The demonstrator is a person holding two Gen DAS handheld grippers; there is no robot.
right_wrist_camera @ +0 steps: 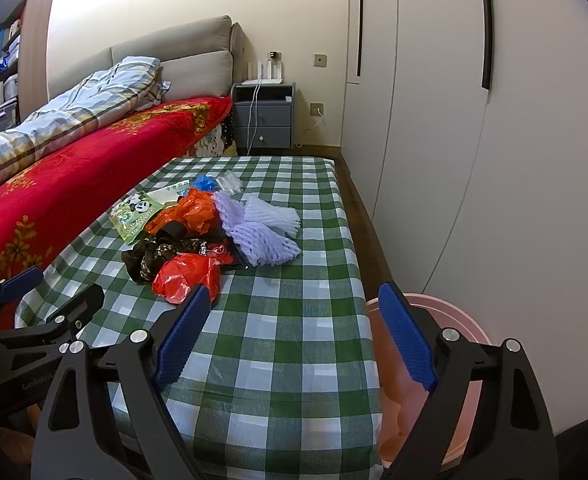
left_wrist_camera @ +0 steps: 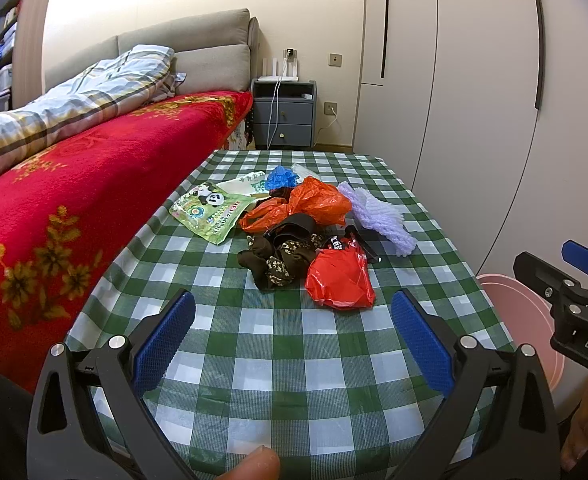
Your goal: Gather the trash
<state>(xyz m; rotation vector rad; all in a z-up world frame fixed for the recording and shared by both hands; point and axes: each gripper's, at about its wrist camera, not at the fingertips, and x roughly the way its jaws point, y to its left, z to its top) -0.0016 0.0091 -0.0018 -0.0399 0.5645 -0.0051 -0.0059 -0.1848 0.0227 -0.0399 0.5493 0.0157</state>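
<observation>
A pile of trash lies mid-table on the green checked cloth (left_wrist_camera: 278, 344): a red plastic bag (left_wrist_camera: 340, 280) nearest, a brown patterned cloth (left_wrist_camera: 278, 260), an orange bag (left_wrist_camera: 306, 204), purple foam netting (left_wrist_camera: 378, 212), a panda wrapper (left_wrist_camera: 210, 212) and a blue crumpled piece (left_wrist_camera: 281, 177). My left gripper (left_wrist_camera: 292, 320) is open and empty, short of the red bag. My right gripper (right_wrist_camera: 294, 320) is open and empty over the table's right edge, its left finger (right_wrist_camera: 182, 332) in front of the red bag (right_wrist_camera: 186, 276). A pink bin (right_wrist_camera: 466, 328) stands on the floor at the right.
A bed with a red flowered blanket (left_wrist_camera: 74, 200) runs along the table's left side. A grey nightstand (left_wrist_camera: 284, 116) stands at the back. White wardrobe doors (left_wrist_camera: 474, 100) line the right. The pink bin also shows in the left wrist view (left_wrist_camera: 514, 312).
</observation>
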